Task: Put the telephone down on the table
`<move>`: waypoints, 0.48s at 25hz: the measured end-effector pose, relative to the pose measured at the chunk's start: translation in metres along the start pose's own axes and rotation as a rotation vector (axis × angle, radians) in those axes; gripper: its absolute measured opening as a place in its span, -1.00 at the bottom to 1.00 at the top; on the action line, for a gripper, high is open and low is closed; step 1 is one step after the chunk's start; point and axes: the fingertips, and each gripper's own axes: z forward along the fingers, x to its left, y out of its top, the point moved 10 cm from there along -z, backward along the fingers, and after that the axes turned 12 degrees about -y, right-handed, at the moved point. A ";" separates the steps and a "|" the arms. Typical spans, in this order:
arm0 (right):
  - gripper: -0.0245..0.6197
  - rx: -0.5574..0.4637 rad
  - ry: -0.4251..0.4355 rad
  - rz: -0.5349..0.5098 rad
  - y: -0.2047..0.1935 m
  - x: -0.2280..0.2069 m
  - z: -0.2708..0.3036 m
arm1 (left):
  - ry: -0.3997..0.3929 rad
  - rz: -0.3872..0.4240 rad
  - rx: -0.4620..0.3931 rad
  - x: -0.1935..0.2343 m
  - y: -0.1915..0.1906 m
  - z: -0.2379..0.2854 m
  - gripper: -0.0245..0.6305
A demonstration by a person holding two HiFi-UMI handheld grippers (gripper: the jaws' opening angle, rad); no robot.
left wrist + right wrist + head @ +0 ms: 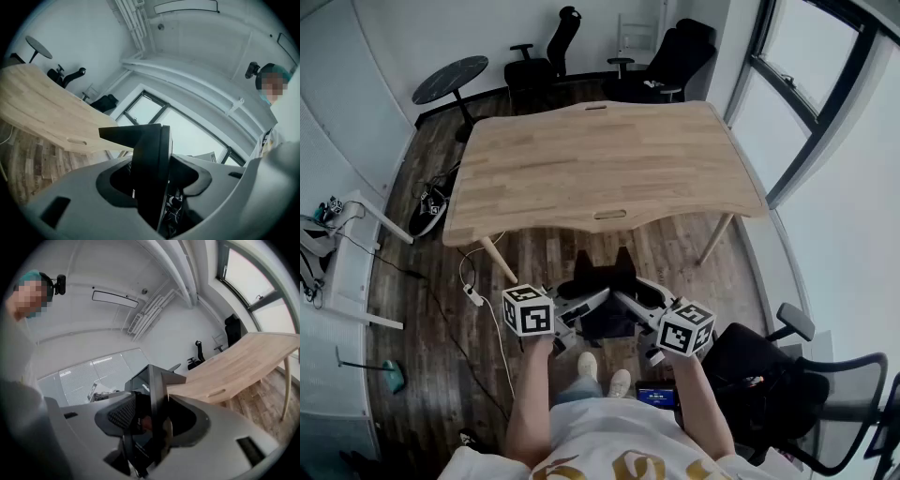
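Head view: we hold the telephone [614, 272] short of the desk [600, 159], left gripper [591, 300] and right gripper [630, 302] jaws clamped on opposite sides of its stiff, probably light, slippery body.

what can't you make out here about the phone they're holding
- Telephone: the head view shows only a dark shape, and both gripper views see it edge-on, so keys, handset and cord cannot be told.
- Its lower part: hidden by the bodies of the left gripper and the right gripper in their own views.
- Small lit screen by the feet: head view, too small to read.
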 end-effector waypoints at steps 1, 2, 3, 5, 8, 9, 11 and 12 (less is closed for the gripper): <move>-0.26 0.006 0.005 -0.007 -0.002 0.004 -0.003 | 0.004 -0.004 -0.009 -0.005 -0.004 -0.002 -0.28; -0.26 0.012 0.010 -0.014 -0.003 0.007 -0.006 | 0.009 -0.007 -0.017 -0.010 -0.007 -0.005 -0.28; -0.26 0.016 0.017 -0.020 -0.005 0.010 -0.008 | 0.013 -0.008 -0.022 -0.015 -0.010 -0.008 -0.28; -0.26 0.020 0.032 -0.028 -0.007 0.016 -0.012 | 0.022 -0.004 -0.029 -0.022 -0.014 -0.012 -0.28; -0.26 0.022 0.049 -0.040 -0.008 0.020 -0.014 | 0.030 0.006 -0.041 -0.028 -0.017 -0.016 -0.28; -0.26 0.023 0.054 -0.045 -0.008 0.022 -0.014 | 0.033 0.010 -0.045 -0.030 -0.017 -0.017 -0.28; -0.26 0.025 0.059 -0.050 -0.005 0.025 -0.014 | 0.035 0.016 -0.052 -0.033 -0.015 -0.019 -0.28; -0.26 0.025 0.059 -0.051 -0.003 0.027 -0.015 | 0.036 0.017 -0.055 -0.035 -0.015 -0.020 -0.28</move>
